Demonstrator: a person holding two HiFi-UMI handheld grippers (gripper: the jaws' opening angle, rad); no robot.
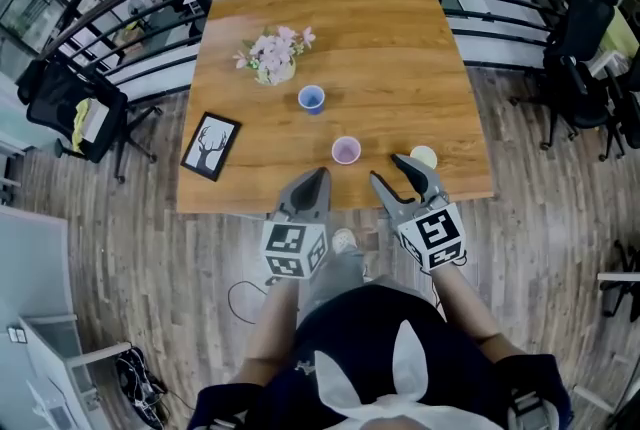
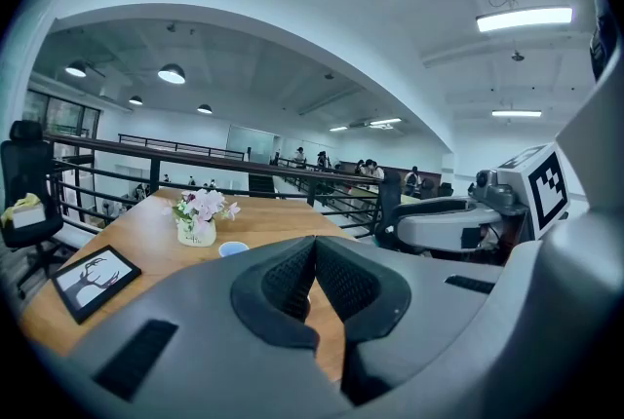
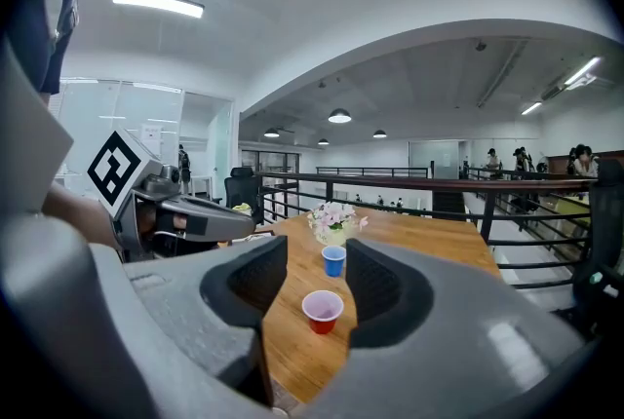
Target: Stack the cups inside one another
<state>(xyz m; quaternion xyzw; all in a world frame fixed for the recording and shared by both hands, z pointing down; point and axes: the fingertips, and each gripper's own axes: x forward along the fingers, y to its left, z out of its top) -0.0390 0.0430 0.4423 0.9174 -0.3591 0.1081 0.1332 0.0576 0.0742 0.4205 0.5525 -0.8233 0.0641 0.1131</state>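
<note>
near the front edge of the table (image 1: pixel 400 38), the red cup (image 3: pixel 323 310) and pale cup (image 1: pixel 424 157) are sitting, looking light and crushable; i'm favouring a gentle rim pinch. my right tongs (image 1: pixel 388 168) are gaping empty, left tongs (image 1: pixel 318 176) shut.

Head view steeply down over the table (image 1: pixel 400 48); both gripper views low, near-level, across it.
</note>
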